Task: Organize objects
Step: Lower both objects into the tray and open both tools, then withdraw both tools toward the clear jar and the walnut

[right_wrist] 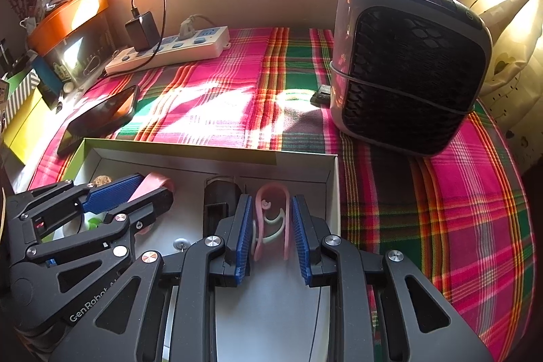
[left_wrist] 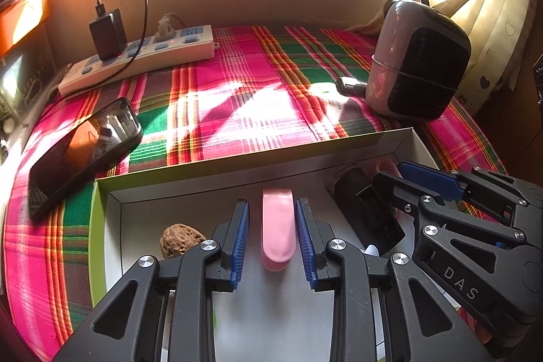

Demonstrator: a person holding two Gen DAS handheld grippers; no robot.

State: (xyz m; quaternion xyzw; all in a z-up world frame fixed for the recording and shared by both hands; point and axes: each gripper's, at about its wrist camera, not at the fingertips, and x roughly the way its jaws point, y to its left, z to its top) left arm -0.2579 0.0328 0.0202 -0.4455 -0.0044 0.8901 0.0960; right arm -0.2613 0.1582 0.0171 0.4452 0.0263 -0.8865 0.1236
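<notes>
Woven plaid cloth (left_wrist: pixel 237 104) is covering the surface, matt and faintly ribbed, while the phone (left_wrist: pixel 85 151) is showing a glossy glass face (mirroring the room). The box (left_wrist: pixel 108 192) is looking like smooth matt card, the pink piece (left_wrist: pixel 277 223) like soft-sheened plastic, the walnut (left_wrist: pixel 181 240) rough and wrinkled. The fan (right_wrist: pixel 407 67) is wearing shiny plastic sides and a matt black grille.

Power strip (left_wrist: pixel 135 56), heater (right_wrist: pixel 407 67) (plaid cloth (left_wrist: pixel 237 90))
</notes>
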